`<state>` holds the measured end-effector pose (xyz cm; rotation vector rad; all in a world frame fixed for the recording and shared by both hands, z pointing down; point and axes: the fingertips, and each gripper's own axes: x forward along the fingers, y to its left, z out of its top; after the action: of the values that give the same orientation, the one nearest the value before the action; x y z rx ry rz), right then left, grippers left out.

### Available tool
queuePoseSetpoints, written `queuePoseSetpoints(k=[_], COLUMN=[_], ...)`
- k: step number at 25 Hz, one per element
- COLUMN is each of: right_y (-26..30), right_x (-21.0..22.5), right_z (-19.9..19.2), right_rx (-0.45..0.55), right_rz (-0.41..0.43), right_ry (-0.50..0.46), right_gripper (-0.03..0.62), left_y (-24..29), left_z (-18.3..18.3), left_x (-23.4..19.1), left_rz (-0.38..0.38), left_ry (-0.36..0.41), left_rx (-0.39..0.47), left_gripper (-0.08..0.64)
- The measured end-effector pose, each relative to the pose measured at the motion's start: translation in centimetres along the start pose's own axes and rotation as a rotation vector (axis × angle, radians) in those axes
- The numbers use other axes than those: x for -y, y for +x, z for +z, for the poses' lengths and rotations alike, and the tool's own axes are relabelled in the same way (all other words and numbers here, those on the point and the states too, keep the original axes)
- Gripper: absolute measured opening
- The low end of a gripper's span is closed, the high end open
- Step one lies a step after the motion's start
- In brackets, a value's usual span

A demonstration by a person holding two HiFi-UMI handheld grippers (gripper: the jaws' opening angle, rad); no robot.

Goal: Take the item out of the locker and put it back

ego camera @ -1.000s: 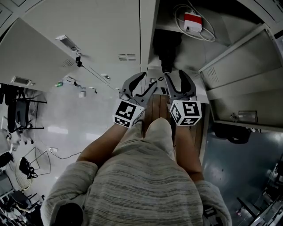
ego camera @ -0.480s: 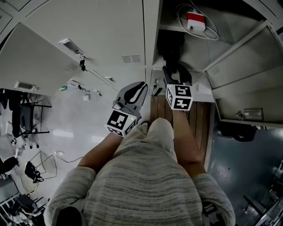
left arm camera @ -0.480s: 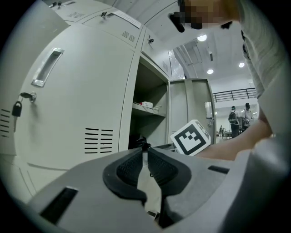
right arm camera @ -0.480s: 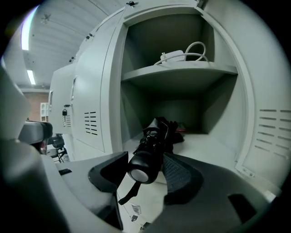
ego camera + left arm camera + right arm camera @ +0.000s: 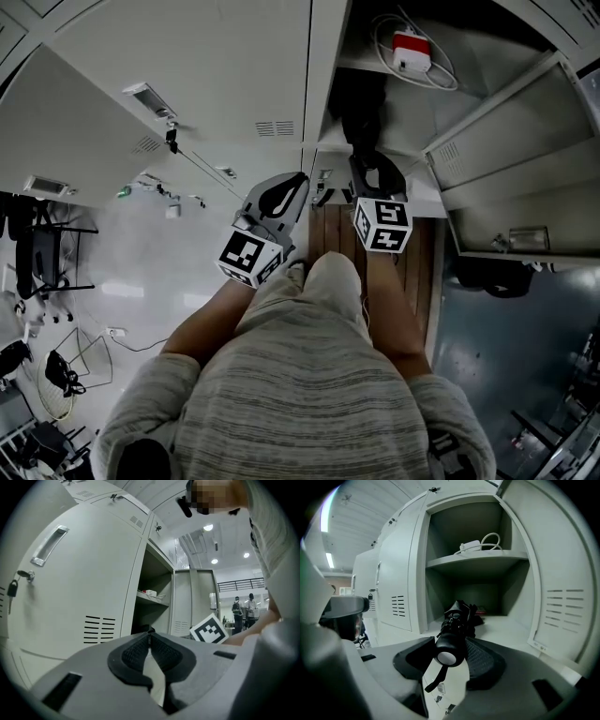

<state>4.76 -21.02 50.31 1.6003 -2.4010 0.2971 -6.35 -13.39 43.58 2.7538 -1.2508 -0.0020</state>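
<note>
Right gripper view shows the right gripper [image 5: 450, 641] with jaws just closing, not yet clamped, around the black umbrella [image 5: 457, 620] to pull it from the locker [image 5: 520, 588], while the left gripper [image 5: 150, 637] waits shut and empty.

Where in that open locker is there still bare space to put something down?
Bare: the lower floor between the black umbrella and the side wall; seemingly the upper shelf left of the white charger. Crowded: around the umbrella.
</note>
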Motion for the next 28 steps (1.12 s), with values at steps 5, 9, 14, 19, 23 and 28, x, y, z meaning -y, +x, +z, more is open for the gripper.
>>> queuePoseSetpoints(k=[5, 9, 14, 19, 23, 28], right_y=[-3.3, -4.1, -3.8, -3.8, -4.0, -4.0], right_x=[-0.2, -0.2, -0.2, -0.3, -0.8, 0.0], right_z=[-1.0, -1.5, -1.7, -1.7, -0.7, 2.7], right_rx=[-0.013, -0.023, -0.044, -0.050, -0.048, -0.030], right_rz=[0.007, 0.017, 0.035, 0.046, 0.074, 0.090], right_ry=[0.009, 0.005, 0.010, 0.018, 0.042, 0.059], right_gripper=[0.213, 0.214, 0.215, 0.215, 0.252, 0.278], left_y=[0.4, 0.9, 1.1, 1.2, 1.2, 1.8], left_z=[0.0, 0.0, -0.3, -0.1, -0.1, 0.0], left_x=[0.2, 0.6, 0.5, 0.3, 0.0, 0.1], left_rz=[-0.027, -0.049, -0.049, -0.049, -0.048, -0.058], left_ry=[-0.006, -0.011, -0.029, -0.043, -0.052, -0.060], left_rx=[0.002, 0.007, 0.009, 0.017, 0.019, 0.028], left_gripper=[0.020, 0.020, 0.018, 0.018, 0.018, 0.020])
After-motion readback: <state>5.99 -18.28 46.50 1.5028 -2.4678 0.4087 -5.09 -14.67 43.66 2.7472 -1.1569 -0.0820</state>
